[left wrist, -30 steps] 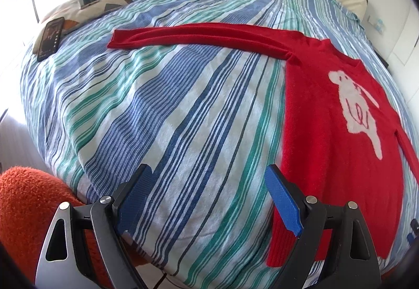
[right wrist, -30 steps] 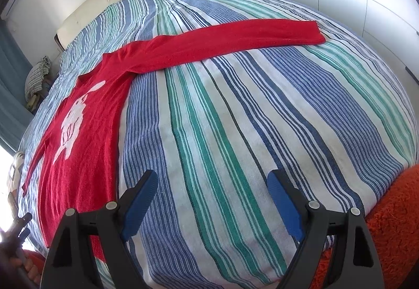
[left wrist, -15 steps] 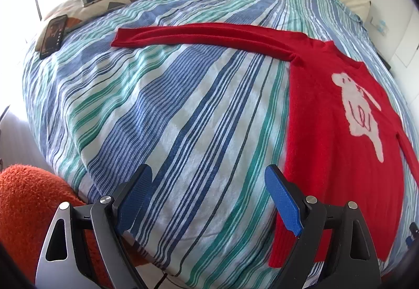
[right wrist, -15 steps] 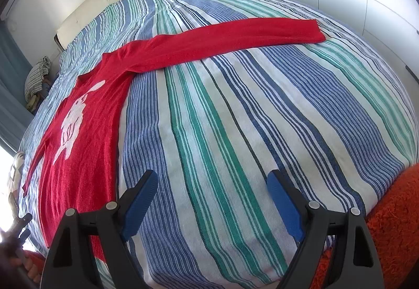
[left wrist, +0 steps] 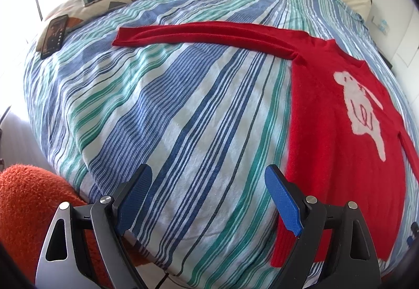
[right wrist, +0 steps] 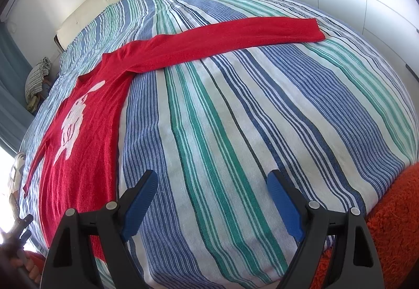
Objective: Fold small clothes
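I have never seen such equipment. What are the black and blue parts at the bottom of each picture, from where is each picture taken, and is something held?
No robot here: a person holds one hand-held tool in each hand. Each tool has two black arms with blue pads and a wide-angle camera looking along them, which is why the bed looks bulged.

One picture is from the left tool, the other from the right tool. Both are open and hold nothing.

On the striped bedspread lies a red sweater with a white animal figure, spread flat, one sleeve stretched to each side. The right view shows the other sleeve. A phone leans on a cushion near the window. Folding has not begun.
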`<act>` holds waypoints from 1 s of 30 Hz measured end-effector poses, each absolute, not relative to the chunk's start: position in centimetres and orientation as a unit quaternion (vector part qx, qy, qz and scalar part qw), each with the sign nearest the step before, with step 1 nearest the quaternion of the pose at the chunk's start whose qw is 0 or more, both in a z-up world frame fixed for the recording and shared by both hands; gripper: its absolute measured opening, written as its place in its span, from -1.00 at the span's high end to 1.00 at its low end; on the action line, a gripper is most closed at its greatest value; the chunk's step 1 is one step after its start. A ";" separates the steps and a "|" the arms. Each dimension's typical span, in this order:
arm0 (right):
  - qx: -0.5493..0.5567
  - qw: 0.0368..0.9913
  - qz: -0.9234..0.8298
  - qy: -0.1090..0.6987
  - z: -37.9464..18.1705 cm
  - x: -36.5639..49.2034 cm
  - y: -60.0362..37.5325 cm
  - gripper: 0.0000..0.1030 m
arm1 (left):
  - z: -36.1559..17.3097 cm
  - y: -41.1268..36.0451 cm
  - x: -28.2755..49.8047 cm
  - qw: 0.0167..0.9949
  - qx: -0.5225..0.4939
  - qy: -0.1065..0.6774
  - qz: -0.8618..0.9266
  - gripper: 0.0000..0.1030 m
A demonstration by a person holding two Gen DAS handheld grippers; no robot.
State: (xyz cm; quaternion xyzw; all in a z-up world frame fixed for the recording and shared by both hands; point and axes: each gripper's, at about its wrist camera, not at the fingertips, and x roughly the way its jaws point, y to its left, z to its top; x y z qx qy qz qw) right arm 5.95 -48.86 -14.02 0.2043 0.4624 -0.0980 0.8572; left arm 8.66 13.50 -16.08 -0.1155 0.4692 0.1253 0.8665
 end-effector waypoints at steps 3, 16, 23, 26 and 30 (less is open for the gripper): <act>0.204 0.857 -0.098 0.463 -14.1 5.9 -48.8 -0.65 | -16.2 13.5 8.7 0.865 -0.114 0.471 0.125 -0.73; 0.199 0.856 -0.099 0.467 -14.4 6.0 -48.7 -0.65 | -16.3 13.3 8.7 0.864 -0.111 0.475 0.125 -0.73; 0.258 0.878 -0.060 0.398 -10.8 7.2 -51.6 -0.65 | -16.3 13.9 8.7 0.863 -0.126 0.473 0.126 -0.73; 0.308 0.878 -0.052 0.363 -9.6 10.0 -56.0 -0.65 | -16.7 14.1 8.9 0.858 -0.133 0.479 0.129 -0.74; 0.414 0.835 -0.068 0.357 -12.3 13.0 -62.6 -0.57 | -16.7 14.0 9.0 0.858 -0.136 0.479 0.129 -0.73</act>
